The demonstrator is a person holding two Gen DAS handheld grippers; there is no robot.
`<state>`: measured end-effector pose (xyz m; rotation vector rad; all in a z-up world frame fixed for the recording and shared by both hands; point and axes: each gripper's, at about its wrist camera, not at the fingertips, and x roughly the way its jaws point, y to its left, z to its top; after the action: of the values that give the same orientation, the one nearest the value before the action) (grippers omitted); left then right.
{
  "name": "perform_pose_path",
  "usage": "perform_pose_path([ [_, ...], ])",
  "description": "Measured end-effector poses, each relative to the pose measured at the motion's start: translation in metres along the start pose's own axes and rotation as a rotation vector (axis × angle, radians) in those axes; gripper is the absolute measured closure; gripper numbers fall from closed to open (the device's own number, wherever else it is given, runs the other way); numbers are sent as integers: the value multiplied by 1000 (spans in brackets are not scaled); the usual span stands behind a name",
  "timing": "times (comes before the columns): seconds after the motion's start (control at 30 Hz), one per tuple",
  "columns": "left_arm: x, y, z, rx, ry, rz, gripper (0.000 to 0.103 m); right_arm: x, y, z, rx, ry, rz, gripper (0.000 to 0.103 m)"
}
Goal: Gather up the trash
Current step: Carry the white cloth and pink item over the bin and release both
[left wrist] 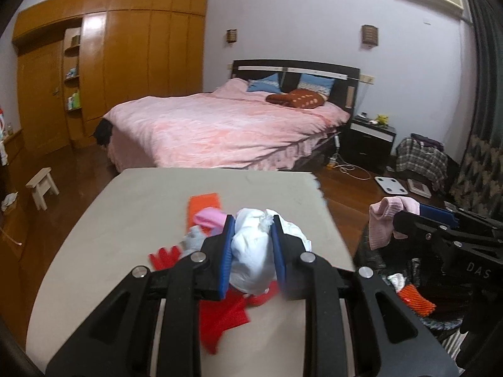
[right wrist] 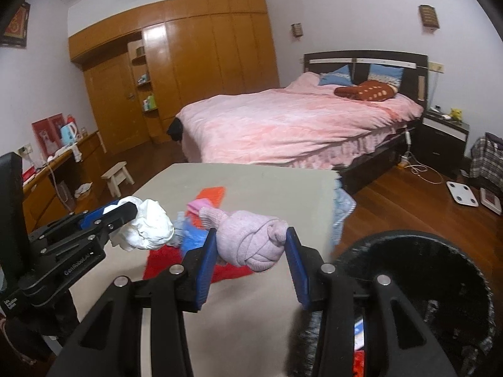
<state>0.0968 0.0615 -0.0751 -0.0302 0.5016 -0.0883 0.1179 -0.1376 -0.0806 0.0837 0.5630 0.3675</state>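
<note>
Holding a crumpled white plastic bag [left wrist: 251, 251] between its blue-padded fingers, our left gripper [left wrist: 253, 245] hangs above the grey tabletop [left wrist: 125, 220], its jaws closed partway on the bundle. Beneath and just behind the bag we see a loose heap on the table: a red ribbed cloth [left wrist: 223, 317], a small grey piece [left wrist: 195, 240], a bright pink wad [left wrist: 209, 218] and, farthest back, an orange ribbed cloth [left wrist: 202, 204]. Moving right, our right gripper [right wrist: 251, 248] clamps a knotted pale pink knitted sock [right wrist: 248, 242], its jaws set fairly wide by the bulk of the knot; in the left wrist view the sock's end droops from that gripper beyond the table's right edge. To the right of the table and lower down stands a round black trash bin [right wrist: 408, 251] with a black liner, its rim near the right gripper; scraps of orange and white show inside it in the left wrist view. A pink-covered bed [left wrist: 220, 125] fills the room behind.
</note>
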Motion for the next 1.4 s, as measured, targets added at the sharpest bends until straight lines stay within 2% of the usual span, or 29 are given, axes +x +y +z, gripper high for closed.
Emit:
perform_pose_path([
  [0.5,8,-86,0,83,6,-168,81,-54,-73,-16,70,-30,-186,60],
  [1.07,32,-180,-6,199,30,-364,80,-89,-146,-41,163,-25,-367,58],
  [1.2,41,-196,-11,222,52,-412,74,-95,-157,-48,180,-21,-402,56],
  [1.27,44,-198,-13,222,60,-422,62,-98,-160,-51,187,-26,-419,48],
  [1.4,47,-194,-16,211,65,-418,51,-104,-161,-51,192,-42,-445,36],
])
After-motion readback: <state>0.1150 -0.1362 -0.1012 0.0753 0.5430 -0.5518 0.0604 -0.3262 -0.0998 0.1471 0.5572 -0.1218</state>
